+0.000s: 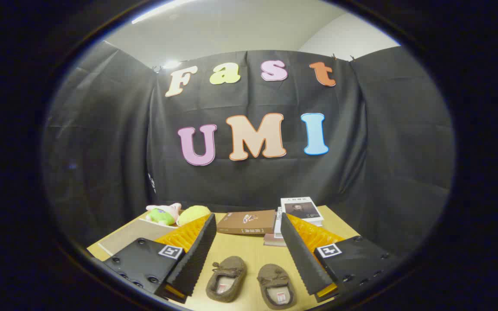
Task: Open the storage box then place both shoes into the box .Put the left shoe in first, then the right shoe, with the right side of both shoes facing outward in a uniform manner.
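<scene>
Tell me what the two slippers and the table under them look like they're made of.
The two slippers, lying between the open gripper's jaws, look like brown suede or a soft fabric: matte, slightly fuzzy, with a lace bow on each and a paler lining inside. The table looks like light wood or a wood-look laminate, smooth and pale yellow; which of the two I can't tell.

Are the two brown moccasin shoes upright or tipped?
Upright: both brown moccasin shoes sit soles-down on the wooden table, openings upward, between the open gripper fingers.
</scene>
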Motion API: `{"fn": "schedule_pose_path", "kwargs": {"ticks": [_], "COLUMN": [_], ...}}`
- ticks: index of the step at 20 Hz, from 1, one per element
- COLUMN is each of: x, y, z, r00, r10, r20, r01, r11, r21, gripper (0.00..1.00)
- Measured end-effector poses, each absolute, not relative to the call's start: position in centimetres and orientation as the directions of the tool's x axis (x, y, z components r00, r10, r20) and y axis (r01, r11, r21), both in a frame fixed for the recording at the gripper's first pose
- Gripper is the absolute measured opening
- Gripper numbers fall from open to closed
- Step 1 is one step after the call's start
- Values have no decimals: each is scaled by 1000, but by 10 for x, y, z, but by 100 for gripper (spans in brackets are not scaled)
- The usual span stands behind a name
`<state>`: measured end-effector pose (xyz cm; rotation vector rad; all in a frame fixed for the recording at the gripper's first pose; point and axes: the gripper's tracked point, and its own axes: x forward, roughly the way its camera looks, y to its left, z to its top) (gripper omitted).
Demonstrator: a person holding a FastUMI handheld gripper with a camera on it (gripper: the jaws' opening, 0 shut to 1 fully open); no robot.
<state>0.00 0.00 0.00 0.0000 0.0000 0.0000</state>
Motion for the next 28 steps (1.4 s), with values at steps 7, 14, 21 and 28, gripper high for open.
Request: {"fn": "schedule_pose_path", "kwargs": {"ticks": [7, 14, 21, 28], "x": [2, 1, 1, 4], "y": [-2, -9, 3, 64], "z": [-4, -9, -23, -79], "r00": [1000, 999, 998, 951], "r10": [-12, -26, 7, 216], "r20": [-5, -26, -69, -222], "r01": [12, 26, -4, -119], "r11": [1000, 999, 999, 917], "r21": [14, 20, 39, 380], "gripper": [96, 96, 96, 98]}}
